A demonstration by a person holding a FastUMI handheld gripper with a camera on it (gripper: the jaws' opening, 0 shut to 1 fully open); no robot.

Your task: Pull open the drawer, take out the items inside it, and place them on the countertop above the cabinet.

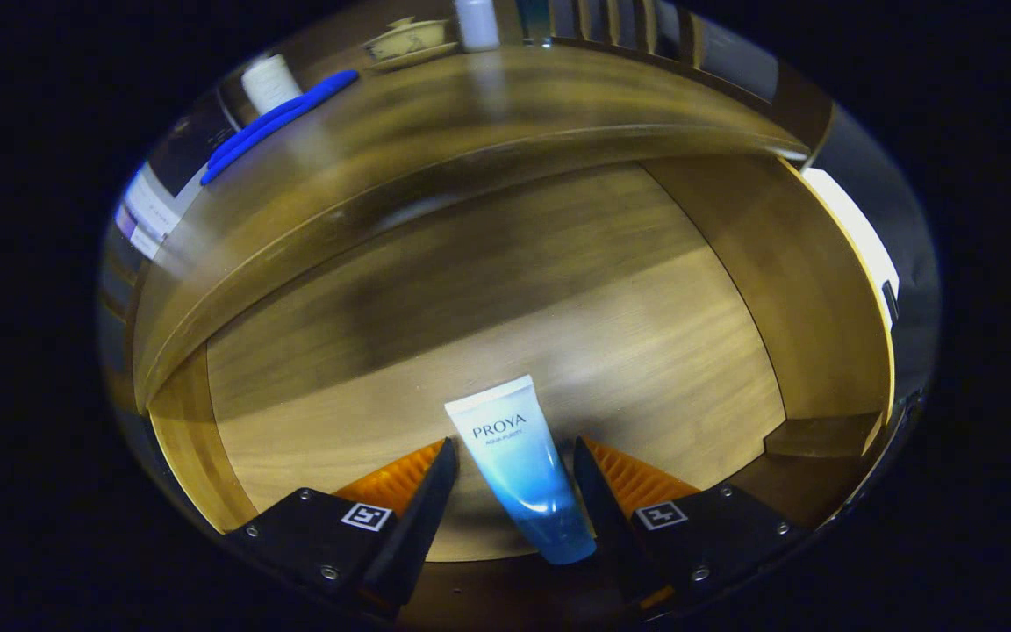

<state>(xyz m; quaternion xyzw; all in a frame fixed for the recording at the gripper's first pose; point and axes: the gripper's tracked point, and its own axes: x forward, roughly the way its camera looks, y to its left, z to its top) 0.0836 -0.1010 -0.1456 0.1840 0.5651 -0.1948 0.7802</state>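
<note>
1 tube (519, 465) lies between open jaws on drawer (488, 298) floor, untouched by either.

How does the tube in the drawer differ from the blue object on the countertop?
The tube is white fading to blue; the blue object is blue all over. The tube is short and wide; the blue object is long and thin. The tube lies in the open drawer between the open gripper's fingers; the blue object lies beyond, on the countertop.
</note>
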